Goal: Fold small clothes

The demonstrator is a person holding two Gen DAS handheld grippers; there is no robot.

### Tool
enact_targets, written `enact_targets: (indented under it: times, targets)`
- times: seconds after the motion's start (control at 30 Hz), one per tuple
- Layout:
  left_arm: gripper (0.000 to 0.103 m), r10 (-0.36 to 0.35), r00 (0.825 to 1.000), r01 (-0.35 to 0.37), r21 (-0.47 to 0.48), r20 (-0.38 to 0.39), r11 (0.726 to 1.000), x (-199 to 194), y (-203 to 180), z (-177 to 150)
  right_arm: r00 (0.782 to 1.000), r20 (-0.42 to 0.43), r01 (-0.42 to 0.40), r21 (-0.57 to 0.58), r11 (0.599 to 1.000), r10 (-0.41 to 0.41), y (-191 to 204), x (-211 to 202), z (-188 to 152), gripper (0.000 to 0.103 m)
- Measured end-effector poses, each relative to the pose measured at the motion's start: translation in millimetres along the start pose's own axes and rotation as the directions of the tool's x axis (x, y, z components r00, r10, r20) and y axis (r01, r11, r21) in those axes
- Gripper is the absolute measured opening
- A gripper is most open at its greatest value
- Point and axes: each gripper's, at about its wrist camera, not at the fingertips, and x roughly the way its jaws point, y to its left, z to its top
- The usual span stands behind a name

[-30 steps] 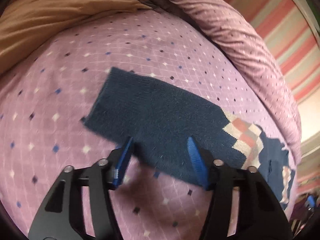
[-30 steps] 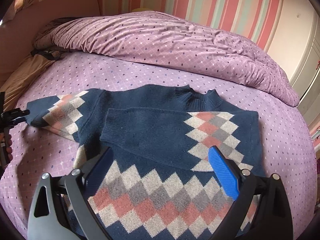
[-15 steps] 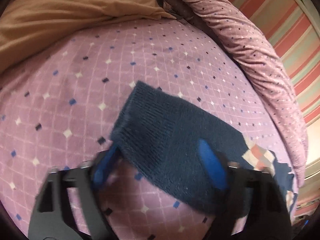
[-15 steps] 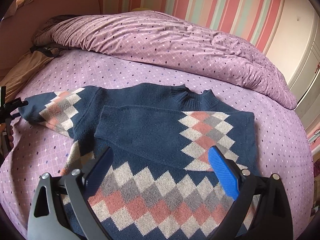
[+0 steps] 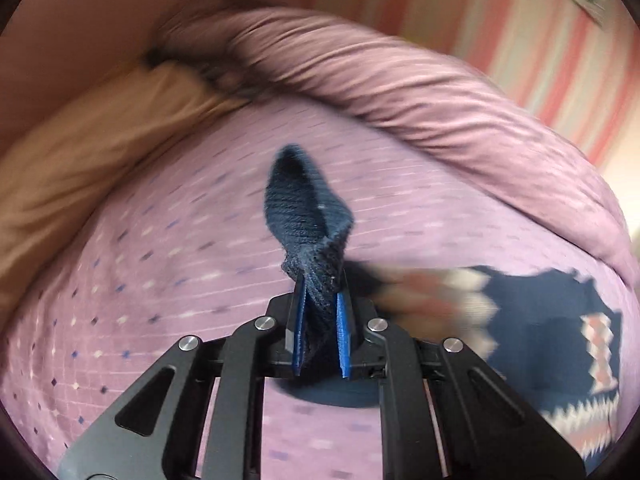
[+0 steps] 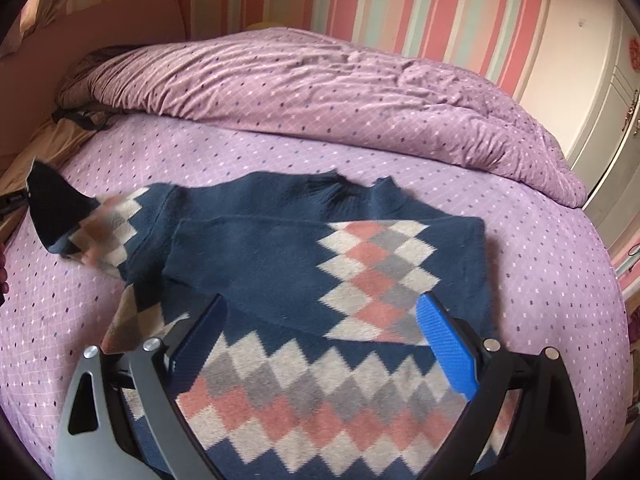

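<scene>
Left tongs (image 5: 320,330), having just closed, now grip the sweater's (image 6: 280,264) navy cuff (image 5: 308,216), lifted off the bed (image 6: 540,272) at 9 o'clock; right tongs (image 6: 324,344) stand wide, empty.

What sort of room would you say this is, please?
Most likely a bedroom: a bed with a purple diamond-dotted sheet, a rumpled matching purple duvet and a tan pillow.

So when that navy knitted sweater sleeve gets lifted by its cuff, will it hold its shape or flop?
Probably flop: the navy knitted sweater sleeve already sags between the left tongs, shut on its cuff, and the sweater body. Likely light, since one pinch lifts it. The fuzzy knit should hardly slip.
</scene>
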Motion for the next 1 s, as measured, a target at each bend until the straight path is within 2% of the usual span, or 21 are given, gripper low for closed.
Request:
enact_targets:
  times: [0.1,0.17,0.23,0.3,0.33,0.47,0.6,0.73,0.9,1.0]
  targets:
    - [0.011,-0.087,0.996,0.087,0.063,0.003,0.994,-16.5,-69.0,-0.1,1.0,0.008,0.009,0.031,0.999,-0.009,-27.3,-4.1,2.3,0.096]
    - [0.011,-0.156,0.988,0.157,0.107,-0.019,0.982,-23.9,-128.5,-7.2,1.0,0.011,0.006,0.051,0.999,-0.006,-47.0,-4.4,2.1,0.096]
    - [0.011,-0.196,0.98,0.2,0.153,-0.042,0.968,-26.2,-178.9,-19.3,1.0,-0.003,0.005,0.061,0.998,-0.005,-61.1,0.1,0.6,0.096]
    - [0.011,-0.254,0.964,0.263,0.164,-0.075,0.951,-25.1,-226.6,-34.5,1.0,-0.017,0.012,0.056,0.998,-0.011,-78.0,4.5,-2.7,0.096]
    - [0.011,-0.296,0.95,0.309,0.155,-0.098,0.938,-22.8,-254.5,-44.3,1.0,-0.02,0.015,0.053,0.998,-0.014,-85.3,5.5,-3.7,0.096]
    - [0.011,-0.362,0.917,0.388,0.161,-0.168,0.908,-11.4,-333.8,-78.9,1.0,-0.014,0.021,0.093,0.995,-0.02,-126.3,6.4,-7.2,0.096]
    - [0.011,-0.395,0.894,0.432,0.171,-0.212,0.886,-8.2,-387.9,-107.2,0.999,-0.012,0.031,0.152,0.988,-0.03,-162.9,11.9,-13.5,0.096]
    - [0.012,-0.426,0.872,0.47,0.173,-0.239,0.865,-3.7,-438.1,-120.5,0.999,-0.023,0.029,0.208,0.978,-0.025,-186.3,22.2,-27.6,0.096]
    - [0.012,-0.454,0.848,0.51,0.184,-0.273,0.84,6.5,-484.7,-140.1,0.998,-0.036,0.054,0.225,0.973,-0.047,-200.3,31.7,-43.9,0.096]
    - [0.013,-0.453,0.835,0.517,0.164,-0.312,0.84,24.0,-500.4,-154.9,0.998,-0.045,0.062,0.238,0.969,-0.053,-209.8,36.4,-50.2,0.096]
